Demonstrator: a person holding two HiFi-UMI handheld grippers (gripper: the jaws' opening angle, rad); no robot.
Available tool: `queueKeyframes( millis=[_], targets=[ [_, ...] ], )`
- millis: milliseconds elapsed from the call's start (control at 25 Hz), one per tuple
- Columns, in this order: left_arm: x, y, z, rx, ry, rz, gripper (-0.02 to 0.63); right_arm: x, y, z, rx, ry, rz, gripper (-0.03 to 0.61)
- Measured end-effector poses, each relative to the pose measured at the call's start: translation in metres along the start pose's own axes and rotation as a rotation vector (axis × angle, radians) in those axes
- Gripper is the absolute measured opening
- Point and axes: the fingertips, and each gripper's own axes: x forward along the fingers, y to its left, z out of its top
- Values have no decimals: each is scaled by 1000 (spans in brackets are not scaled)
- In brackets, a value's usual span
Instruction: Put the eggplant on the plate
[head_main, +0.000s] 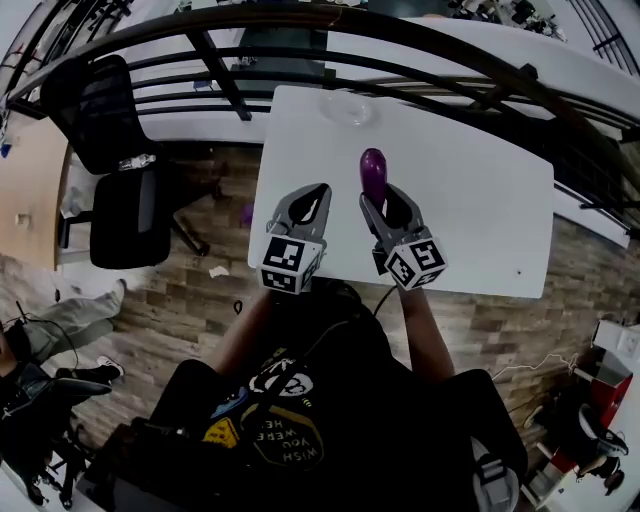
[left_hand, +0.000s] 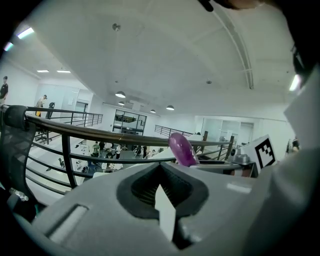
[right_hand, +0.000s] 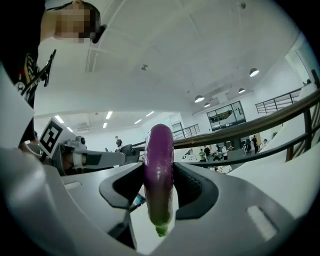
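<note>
Eggplant (right_hand: 159, 165) is clamped in the right gripper (head_main: 382, 197), while the left gripper (head_main: 320, 190) is closed and empty.

The left gripper (head_main: 318, 190) and the right gripper (head_main: 384, 198) are pale grey, their jaws lined with dark ribbed pads — each carries a marker cube (head_main: 290, 265) of black-and-white squares. The person wears a black T-shirt (head_main: 300, 400) with yellow print — a thin black cable (head_main: 382, 298) trails from the right gripper.
</note>
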Motion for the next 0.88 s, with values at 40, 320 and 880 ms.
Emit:
queueKeyframes(
  millis=[40,320,880],
  targets=[
    [8,10,-1,9,-1,-8,5,14,-8,-4,-24,17,-4,190],
    [65,72,-7,33,54,-29,5,120,-78,-44,-210,214,-8,190],
    [89,145,-23,-101,134,-15,5,288,-220,-180,-734,987,126,190]
  ],
)
